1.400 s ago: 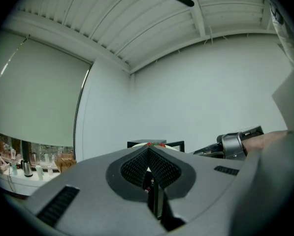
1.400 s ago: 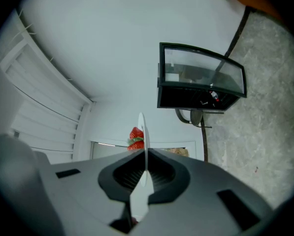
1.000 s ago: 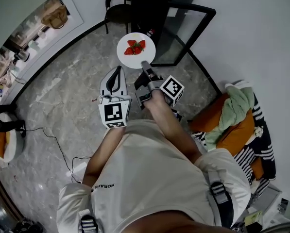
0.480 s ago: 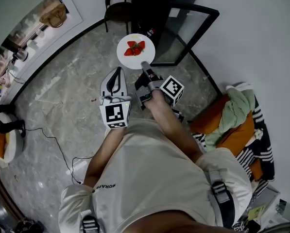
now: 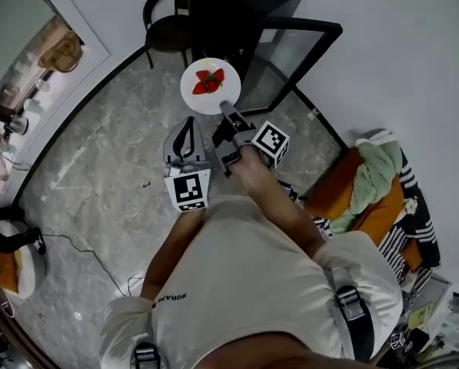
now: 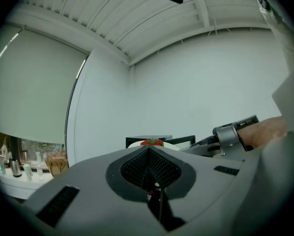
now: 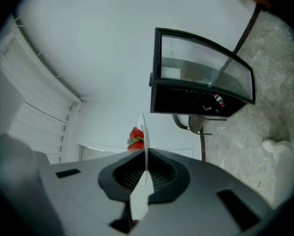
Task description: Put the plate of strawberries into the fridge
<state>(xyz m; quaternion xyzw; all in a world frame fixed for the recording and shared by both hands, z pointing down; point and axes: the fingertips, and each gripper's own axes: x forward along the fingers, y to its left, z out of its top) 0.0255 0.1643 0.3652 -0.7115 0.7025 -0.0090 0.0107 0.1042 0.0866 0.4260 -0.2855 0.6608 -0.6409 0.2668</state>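
Plate [image 5: 208,87] of strawberries [image 5: 207,81]: white, round, held level, a small cluster of red berries near its centre. The right gripper [image 5: 227,111] is clamped on its rim. It hangs just before the fridge [image 5: 241,2], whose glass door [image 5: 291,56] stands open; placing inside remains. Left gripper [image 5: 184,133], beside the fridge-bound plate, is closed and empty.

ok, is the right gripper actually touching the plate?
Touching. The right gripper view shows the right gripper shut on the plate, whose rim sits edge-on, pinched between both pads. The head view agrees: the jaws meet the plate's near edge.
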